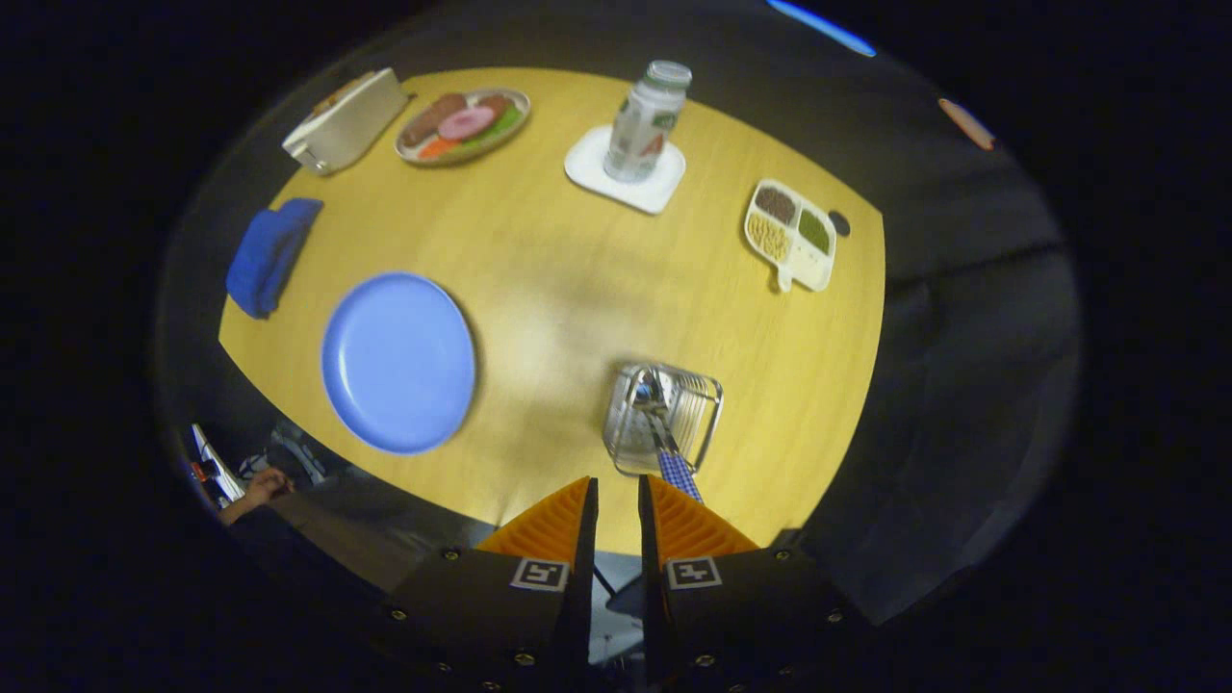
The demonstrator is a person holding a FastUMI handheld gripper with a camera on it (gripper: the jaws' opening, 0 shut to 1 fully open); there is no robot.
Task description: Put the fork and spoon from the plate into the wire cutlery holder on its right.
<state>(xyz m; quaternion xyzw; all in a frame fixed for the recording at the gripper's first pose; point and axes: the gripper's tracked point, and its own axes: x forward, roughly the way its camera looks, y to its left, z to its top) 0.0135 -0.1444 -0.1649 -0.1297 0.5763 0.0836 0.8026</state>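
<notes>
Cutlery is standing in the wire cutlery holder [664, 416], just ahead of my fingertips: a checked handle [677, 470] is leaning out toward me, its metal head down inside the basket. I cannot tell fork from spoon there. I am holding my hand-held gripper [617, 493] above the worktop [577, 279] edge, its fingers nearly together with a narrow gap, gripping nothing. Left of the holder, the blue plate [398, 361] is lying bare. Beyond are sitting a bottle [647, 123] on a white coaster [626, 171], a divided snack tray [791, 234], a food plate [463, 125] and a folded blue cloth [269, 254].
</notes>
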